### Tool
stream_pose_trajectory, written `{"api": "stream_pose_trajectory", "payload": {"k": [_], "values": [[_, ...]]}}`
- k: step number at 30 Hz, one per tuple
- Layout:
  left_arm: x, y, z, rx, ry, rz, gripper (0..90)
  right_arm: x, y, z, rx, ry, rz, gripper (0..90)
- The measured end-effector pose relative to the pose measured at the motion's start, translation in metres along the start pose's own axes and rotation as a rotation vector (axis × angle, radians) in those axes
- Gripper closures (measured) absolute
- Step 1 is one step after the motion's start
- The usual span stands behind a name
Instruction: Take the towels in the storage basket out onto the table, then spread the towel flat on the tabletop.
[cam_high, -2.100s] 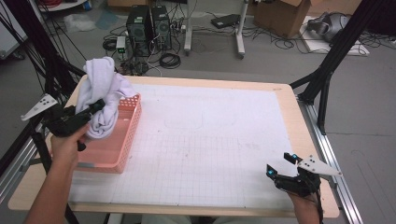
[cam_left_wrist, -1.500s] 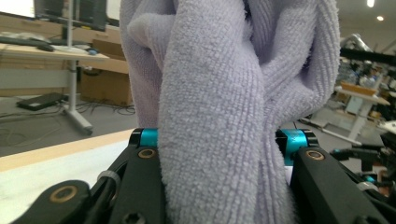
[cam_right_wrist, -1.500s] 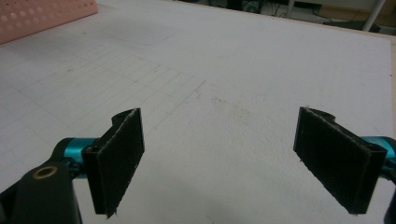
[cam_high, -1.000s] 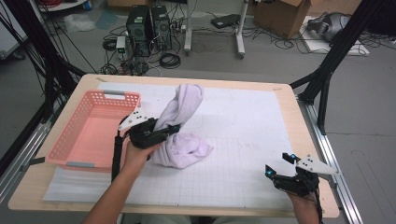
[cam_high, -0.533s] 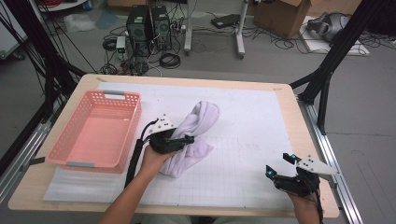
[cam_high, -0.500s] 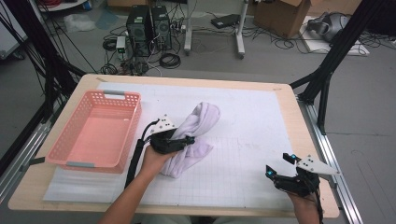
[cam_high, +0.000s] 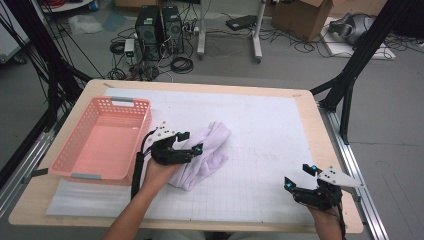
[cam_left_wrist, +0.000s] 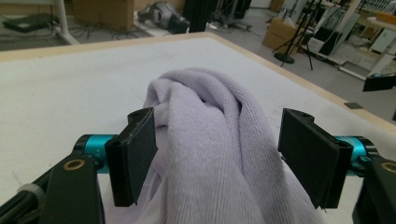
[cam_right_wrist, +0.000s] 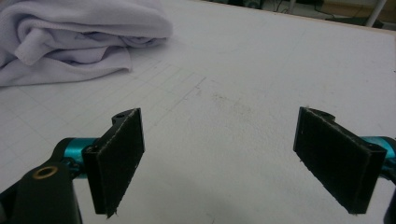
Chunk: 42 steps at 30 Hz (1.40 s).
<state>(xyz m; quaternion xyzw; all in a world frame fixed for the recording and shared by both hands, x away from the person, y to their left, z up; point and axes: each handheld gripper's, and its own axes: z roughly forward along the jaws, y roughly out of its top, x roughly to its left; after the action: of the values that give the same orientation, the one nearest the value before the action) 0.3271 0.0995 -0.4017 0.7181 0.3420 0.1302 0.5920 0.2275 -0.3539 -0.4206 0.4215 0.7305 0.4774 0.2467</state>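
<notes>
A pale lilac terry towel lies near a salmon-pink plastic lattice basket on the left; a white faintly gridded mat covers the tan wooden counter.

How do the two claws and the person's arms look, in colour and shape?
Each claw, left and right, is black, with two flat rectangular jaws on teal fittings. A pale three-cornered plate tops each. A black cable trails along the left forearm, which shows no sleeve.
</notes>
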Motion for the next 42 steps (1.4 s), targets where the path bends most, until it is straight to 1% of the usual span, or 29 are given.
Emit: {"api": "stream_pose_trajectory", "payload": {"k": [2, 4, 6, 8, 10, 12, 14, 16, 19, 22, 23, 25, 26, 28, 32, 35, 39, 42], "values": [[-0.001, -0.002, -0.011, -0.018, 0.007, 0.017, 27.8, 0.0, 0.0, 0.0, -0.001, 0.0, 0.0, 14.9], [-0.002, -0.009, -0.022, -0.047, 0.008, 0.019, 27.6, 0.001, 0.0, 0.001, 0.003, 0.003, 0.005, 15.0], [-0.001, -0.017, -0.031, -0.058, 0.016, 0.027, 27.6, 0.0, 0.0, 0.001, 0.006, 0.008, 0.005, 16.2], [0.001, -0.022, -0.036, -0.06, 0.029, 0.03, 26.8, 0.0, 0.0, 0.001, 0.002, 0.01, 0.008, 16.3], [0.003, -0.022, -0.04, -0.066, 0.035, 0.031, 26.5, 0.001, 0.0, 0.002, 0.008, 0.011, 0.014, 16.3], [0.003, -0.023, -0.044, -0.073, 0.038, 0.029, 26.4, 0.001, 0.001, 0.004, 0.019, 0.016, 0.002, 16.3], [0.002, -0.026, -0.047, -0.071, 0.045, 0.038, 26.4, 0.001, 0.0, 0.006, 0.035, 0.017, -0.009, 16.3], [0.002, -0.028, -0.048, -0.065, 0.04, 0.041, 26.5, 0.001, 0.0, 0.008, 0.041, 0.017, -0.007, 16.3], [0.001, -0.029, -0.048, -0.054, 0.036, 0.059, 26.6, 0.002, 0.001, 0.009, 0.034, 0.014, 0.007, 16.3], [0.003, -0.029, -0.049, -0.062, 0.036, 0.056, 26.6, 0.003, 0.001, 0.011, 0.041, 0.014, 0.005, 16.3], [0.004, -0.029, -0.049, -0.059, 0.036, 0.055, 26.6, 0.003, 0.001, 0.011, 0.044, 0.015, 0.001, 16.3], [0.005, -0.029, -0.05, -0.041, 0.037, 0.068, 26.5, 0.004, 0.001, 0.012, 0.049, 0.017, -0.004, 16.3], [0.005, -0.029, -0.05, -0.04, 0.04, 0.072, 26.6, 0.004, 0.001, 0.012, 0.051, 0.02, -0.005, 16.3], [0.005, -0.029, -0.05, -0.054, 0.036, 0.068, 26.5, 0.004, 0.0, 0.012, 0.052, 0.021, -0.004, 16.3], [0.006, -0.028, -0.051, -0.067, 0.024, 0.071, 26.1, 0.003, 0.0, 0.011, 0.047, 0.017, 0.006, 16.3], [0.008, -0.027, -0.051, -0.077, 0.02, 0.062, 23.7, 0.004, 0.0, 0.011, 0.048, 0.015, 0.009, 16.3], [0.009, -0.027, -0.052, -0.072, 0.032, 0.05, 23.0, 0.005, 0.0, 0.015, 0.041, 0.029, 0.032, 16.3], [0.009, -0.028, -0.053, -0.064, 0.044, 0.049, 23.4, 0.008, 0.001, 0.019, 0.046, 0.04, 0.022, 16.3]]}}
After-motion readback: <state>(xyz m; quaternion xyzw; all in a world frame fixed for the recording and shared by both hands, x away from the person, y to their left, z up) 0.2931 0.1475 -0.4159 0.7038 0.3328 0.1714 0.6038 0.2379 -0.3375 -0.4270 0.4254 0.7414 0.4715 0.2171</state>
